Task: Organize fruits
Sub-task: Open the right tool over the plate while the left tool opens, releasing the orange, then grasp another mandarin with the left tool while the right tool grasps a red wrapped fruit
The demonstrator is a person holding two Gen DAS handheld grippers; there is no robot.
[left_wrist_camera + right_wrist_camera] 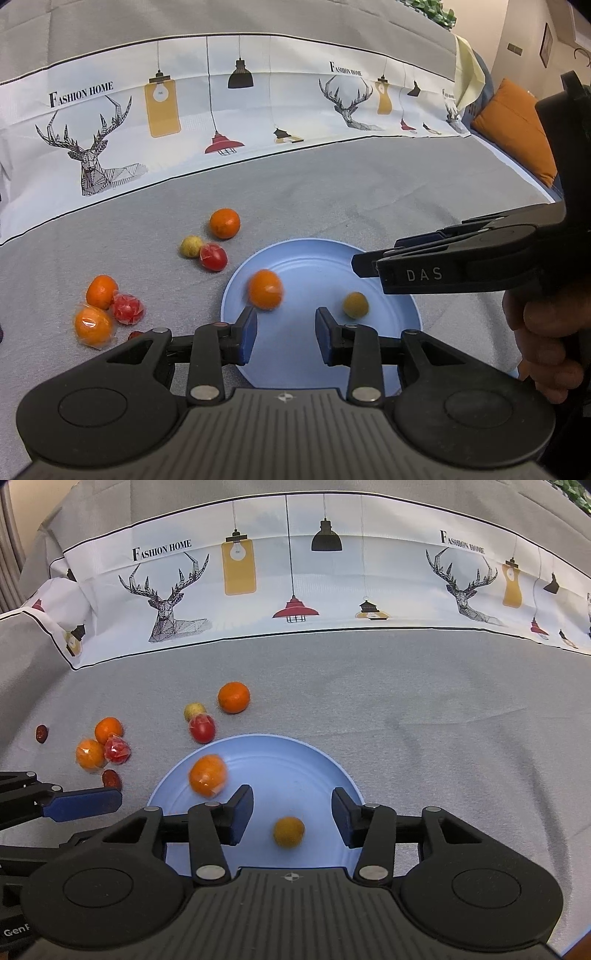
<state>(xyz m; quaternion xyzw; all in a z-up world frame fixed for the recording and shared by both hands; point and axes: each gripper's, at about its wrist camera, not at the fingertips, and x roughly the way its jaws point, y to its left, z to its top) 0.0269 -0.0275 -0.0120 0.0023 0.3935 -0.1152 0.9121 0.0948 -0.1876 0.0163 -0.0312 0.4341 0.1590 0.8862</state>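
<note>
I see two fruits on the blue plate (pixel 325 760): a wrapped orange (pixel 208 775), blurred, at its left side, and a small yellow-brown fruit (pixel 289 831) nearer the plate's near edge. That small fruit lies between the pads of my right tongs (pixel 291 814), which stand spread and touch nothing. My left tongs (pixel 285 334) are also spread and empty, poised over the plate's near-left part with the blurred orange just beyond their left pad.

Off the plate, past its far-left rim, a red fruit in wrap (pixel 202 728) touches a pale yellow fruit (pixel 194 710), with a bare orange (pixel 233 697) just behind them. Further left of the plate sits a cluster: two oranges (pixel 108 730) (pixel 90 754) and a wrapped red fruit (pixel 117 751) pressed together, a small dark red fruit (pixel 111 778) near them, and another (pixel 41 733) well apart at the far left.

All of it rests on a counter under a grey cloth (pixel 406 701), whose printed border of deer and lamps (pixel 295 590) runs behind the plate.
</note>
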